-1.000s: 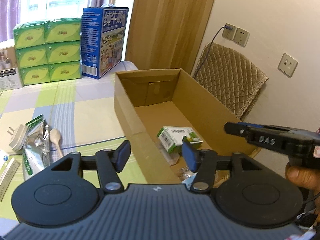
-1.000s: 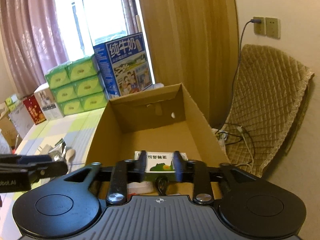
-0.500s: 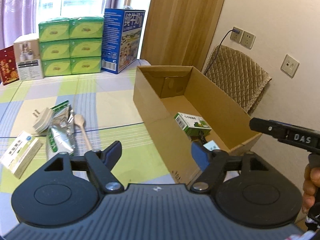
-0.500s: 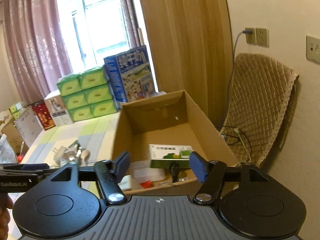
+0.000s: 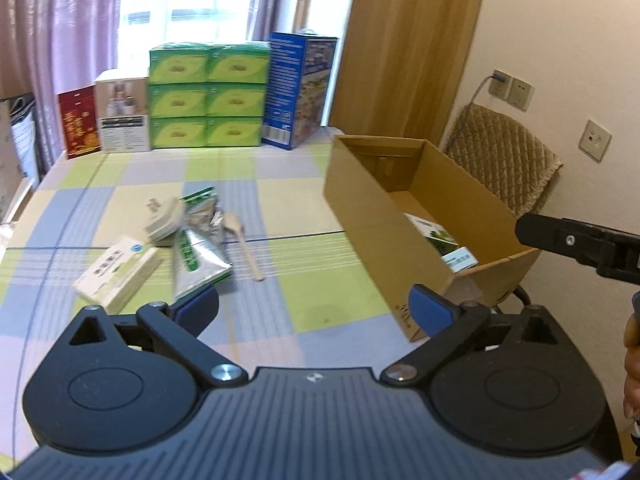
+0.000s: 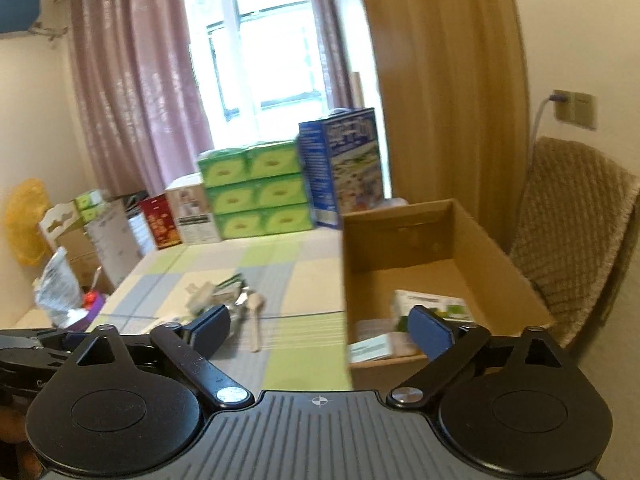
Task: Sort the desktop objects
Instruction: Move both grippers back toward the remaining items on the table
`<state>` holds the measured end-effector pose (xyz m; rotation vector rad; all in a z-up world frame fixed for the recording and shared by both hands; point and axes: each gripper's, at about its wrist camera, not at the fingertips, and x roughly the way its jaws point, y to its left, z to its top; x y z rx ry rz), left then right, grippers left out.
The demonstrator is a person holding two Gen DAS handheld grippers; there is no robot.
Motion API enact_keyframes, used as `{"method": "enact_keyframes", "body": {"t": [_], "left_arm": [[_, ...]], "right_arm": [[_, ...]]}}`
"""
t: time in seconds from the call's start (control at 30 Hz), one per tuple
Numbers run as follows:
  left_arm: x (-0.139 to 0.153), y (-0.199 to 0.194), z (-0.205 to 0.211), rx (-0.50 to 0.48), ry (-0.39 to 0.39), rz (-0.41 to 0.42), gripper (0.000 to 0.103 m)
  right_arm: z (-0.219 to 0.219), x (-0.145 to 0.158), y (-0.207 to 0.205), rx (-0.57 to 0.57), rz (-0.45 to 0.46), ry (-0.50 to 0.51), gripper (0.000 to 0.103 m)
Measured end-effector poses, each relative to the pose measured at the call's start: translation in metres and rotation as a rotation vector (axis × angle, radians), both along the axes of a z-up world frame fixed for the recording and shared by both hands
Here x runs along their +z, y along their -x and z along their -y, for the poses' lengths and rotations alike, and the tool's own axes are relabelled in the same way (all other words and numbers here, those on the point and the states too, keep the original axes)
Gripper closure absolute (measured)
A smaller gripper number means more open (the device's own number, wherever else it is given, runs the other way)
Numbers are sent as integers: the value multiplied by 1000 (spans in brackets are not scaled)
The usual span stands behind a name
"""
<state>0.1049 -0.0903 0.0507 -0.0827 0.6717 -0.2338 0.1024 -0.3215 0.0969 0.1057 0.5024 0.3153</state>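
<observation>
A: Grippers first. Left gripper (image 5: 316, 308) has its blue pads spread wide, nothing between them, held above the near edge of the table (image 5: 304, 208). Right gripper (image 6: 320, 326) is the same: pads far apart, empty, held off the table's near side.

B: Box?

A: Carton (image 5: 404, 216) sits at the table's right end, top open. Inside, a green-and-white packet (image 6: 430, 304) lies on the floor of it, with a white card (image 6: 370, 346) at the near wall. Anything else in there is too blurred to tell.

B: What lies outside the carton?

A: A cluster left of centre on the checked cloth. White box (image 5: 118, 270) nearest, lying flat. Just beside it a foil pouch (image 5: 198, 256) with green print, crumpled. A beige plug (image 5: 162, 220) rests against the pouch's far side. A wooden spoon (image 5: 246, 246) lies right of the pouch, bowl away, handle toward the camera. All well apart from the carton.

B: Back of the table?

A: Green tissue packs (image 5: 208, 96) stacked three high, two wide. Blue milk case (image 5: 302, 90) upright on their right; a white carton and a red one on their left. Curtain and window behind. Padded chair (image 5: 504, 168) beyond the carton, against the wall.

B: Hands?

A: Fingers (image 5: 632, 364) show at the right edge of the left view, under the right gripper's body.
</observation>
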Motion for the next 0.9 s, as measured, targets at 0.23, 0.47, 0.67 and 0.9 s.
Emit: {"method": "enact_keyframes", "body": {"t": [0.23,0.47,0.67,0.9], "left_arm": [[2,15,-41,71,-5,1,2],[1,23,-76,134,-14,-2,2],[0,26,-101,169,-13,0,2],[-3,20,-120,186,-30,-2,2]], "right_arm": [[-30,-1,2,61,-2,7,2],[-52,-6,1,95,-13,17,2],[-66,-11,0,123,-23,33,2],[-85,-19,-8,154,-41,53,2]]}}
